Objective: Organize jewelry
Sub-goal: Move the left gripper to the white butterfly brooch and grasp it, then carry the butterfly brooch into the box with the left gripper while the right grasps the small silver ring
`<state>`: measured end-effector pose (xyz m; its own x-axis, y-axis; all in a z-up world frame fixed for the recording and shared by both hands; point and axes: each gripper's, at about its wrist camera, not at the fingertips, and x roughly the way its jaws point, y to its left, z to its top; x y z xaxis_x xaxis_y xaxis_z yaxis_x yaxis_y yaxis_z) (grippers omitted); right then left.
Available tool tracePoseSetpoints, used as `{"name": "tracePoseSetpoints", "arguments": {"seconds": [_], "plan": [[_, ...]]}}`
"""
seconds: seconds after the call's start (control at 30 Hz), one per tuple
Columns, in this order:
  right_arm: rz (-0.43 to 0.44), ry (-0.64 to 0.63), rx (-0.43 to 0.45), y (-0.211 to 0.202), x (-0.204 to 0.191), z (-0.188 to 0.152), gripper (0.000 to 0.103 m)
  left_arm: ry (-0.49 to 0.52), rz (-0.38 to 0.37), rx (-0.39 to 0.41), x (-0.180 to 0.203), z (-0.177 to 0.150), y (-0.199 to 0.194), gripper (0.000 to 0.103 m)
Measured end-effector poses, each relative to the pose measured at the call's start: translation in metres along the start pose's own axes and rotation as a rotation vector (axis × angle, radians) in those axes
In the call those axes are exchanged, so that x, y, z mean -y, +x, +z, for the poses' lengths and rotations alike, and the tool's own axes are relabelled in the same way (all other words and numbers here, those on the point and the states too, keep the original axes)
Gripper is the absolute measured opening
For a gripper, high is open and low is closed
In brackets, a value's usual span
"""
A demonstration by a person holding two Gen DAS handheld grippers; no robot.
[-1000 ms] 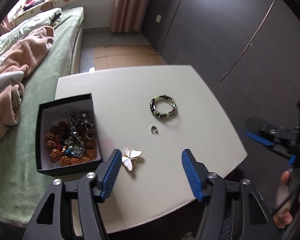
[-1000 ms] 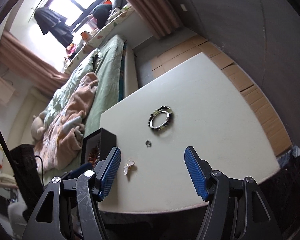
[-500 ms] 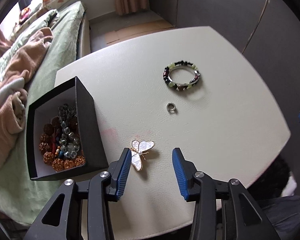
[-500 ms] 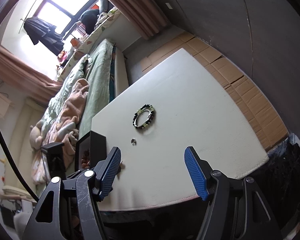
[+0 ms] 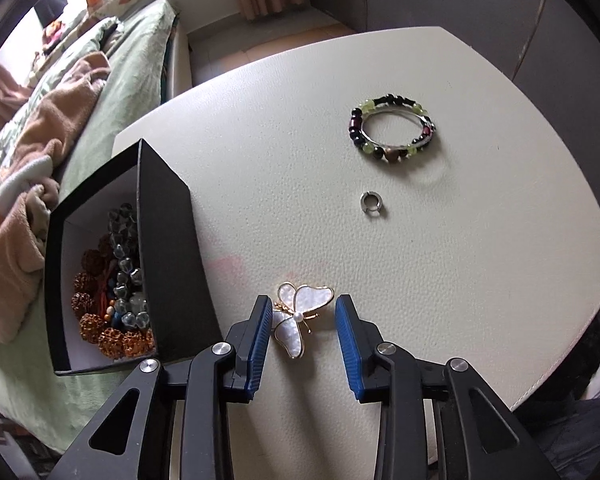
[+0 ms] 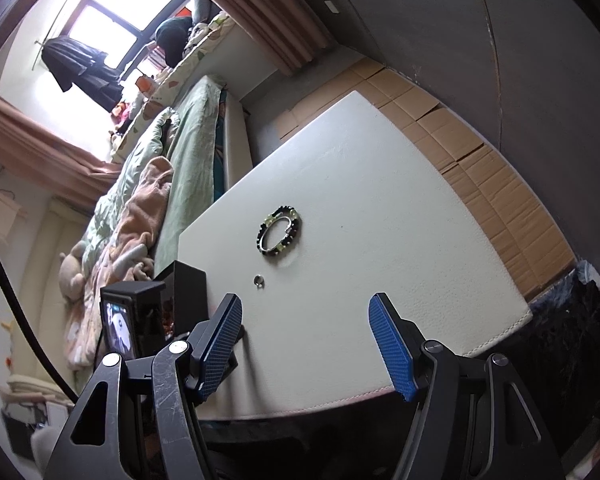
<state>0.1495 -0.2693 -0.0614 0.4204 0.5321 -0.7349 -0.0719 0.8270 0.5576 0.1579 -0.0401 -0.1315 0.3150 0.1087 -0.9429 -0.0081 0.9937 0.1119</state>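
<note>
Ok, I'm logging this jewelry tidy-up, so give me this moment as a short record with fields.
left tongs: open, fingers either side of the butterfly brooch, not closed on it
right tongs: open, holding nothing, above the near table edge
box: black, open, beads inside, at the table's left edge
bracelet: flat on the table
ring: between bracelet and brooch

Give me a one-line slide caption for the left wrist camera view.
Left tongs open around a butterfly brooch beside the black jewelry box, beaded bracelet and ring waiting.
</note>
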Motion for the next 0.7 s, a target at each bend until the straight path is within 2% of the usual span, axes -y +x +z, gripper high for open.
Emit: {"name": "tracePoseSetpoints", "arguments": {"seconds": [0.17, 0.2, 0.23, 0.3, 0.53, 0.7], "plan": [[-0.008, -0.016, -0.018, 0.008, -0.005, -0.002, 0.066, 0.007, -0.012, 0.006, -0.001, 0.0, 0.0, 0.029], [-0.012, -0.02, -0.021, 0.01, -0.006, -0.002, 0.066, 0.005, -0.016, 0.007, -0.001, 0.0, -0.001, 0.02], [-0.015, -0.021, -0.024, 0.011, -0.007, -0.003, 0.066, 0.001, -0.017, 0.01, -0.002, 0.0, -0.002, 0.02], [-0.017, -0.022, -0.03, 0.014, -0.008, -0.003, 0.066, -0.017, -0.041, 0.013, -0.006, 0.0, -0.005, 0.014], [-0.041, -0.033, -0.056, 0.028, -0.013, -0.005, 0.066, -0.044, -0.087, 0.039, -0.012, 0.001, -0.016, 0.013], [-0.045, -0.047, -0.072, 0.037, -0.019, -0.006, 0.066, -0.071, -0.15, 0.073, -0.018, 0.003, -0.03, 0.013]]}}
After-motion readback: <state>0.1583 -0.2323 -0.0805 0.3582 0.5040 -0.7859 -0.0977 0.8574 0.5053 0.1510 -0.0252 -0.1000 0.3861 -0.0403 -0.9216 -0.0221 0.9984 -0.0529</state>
